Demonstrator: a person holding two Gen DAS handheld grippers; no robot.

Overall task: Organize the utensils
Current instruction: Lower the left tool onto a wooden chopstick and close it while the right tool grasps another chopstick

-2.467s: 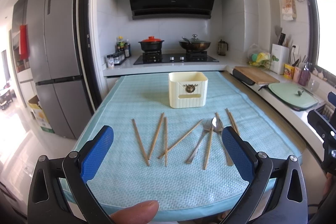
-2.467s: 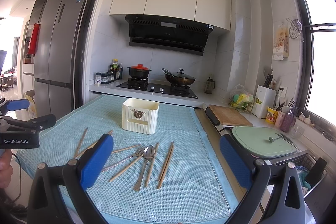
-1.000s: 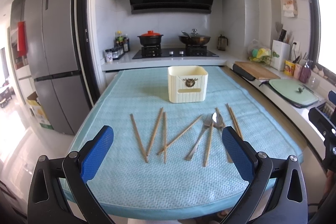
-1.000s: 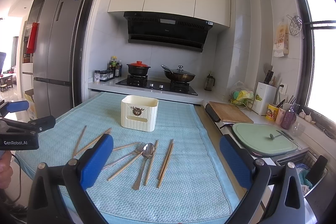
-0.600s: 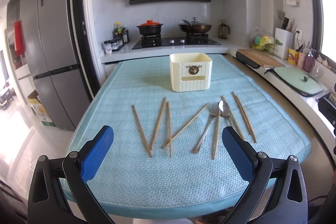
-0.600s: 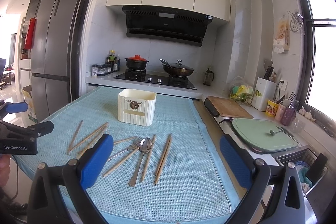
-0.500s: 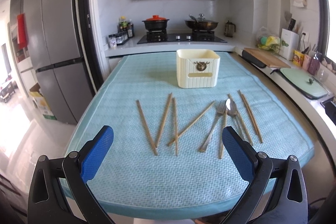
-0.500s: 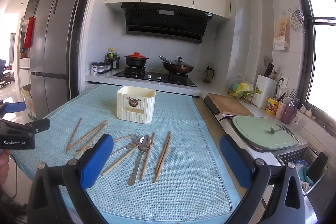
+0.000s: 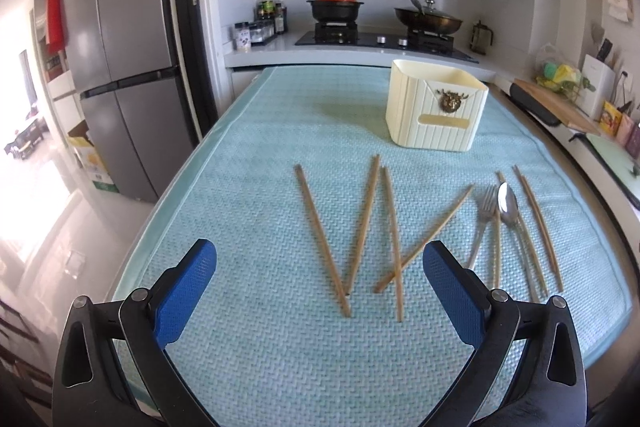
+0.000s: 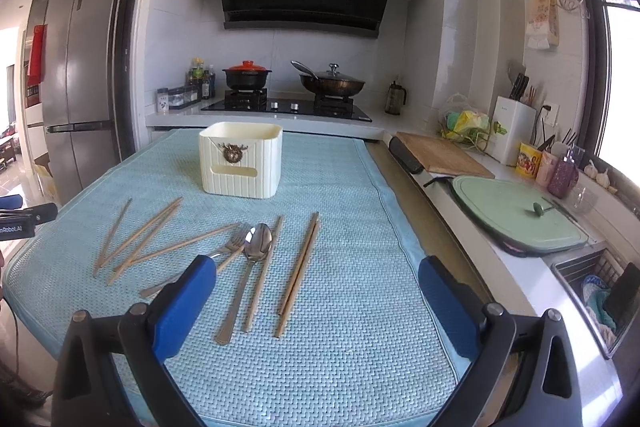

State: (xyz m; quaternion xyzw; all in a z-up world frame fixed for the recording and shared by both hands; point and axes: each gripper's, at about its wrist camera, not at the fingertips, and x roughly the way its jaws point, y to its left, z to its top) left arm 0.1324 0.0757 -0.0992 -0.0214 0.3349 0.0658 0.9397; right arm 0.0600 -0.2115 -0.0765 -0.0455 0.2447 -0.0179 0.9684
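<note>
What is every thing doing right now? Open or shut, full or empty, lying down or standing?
Left gripper: open, holding nothing.
Right gripper: open, holding nothing.
Box: upright, open top, inside hidden.
Chopsticks: lying loose on the mat, some crossed.
Fork: lying flat.
Spoon: lying flat, bowl up.
Red-lidded pot: lid on.
Pan: lid on.

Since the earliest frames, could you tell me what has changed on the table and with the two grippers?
The left gripper has moved forward over the mat and lower, so the chopsticks now lie between its open fingers. The right gripper has also edged closer to the spoon and fork. Nothing was grasped or released. The utensils and the cream holder lie as before.
</note>
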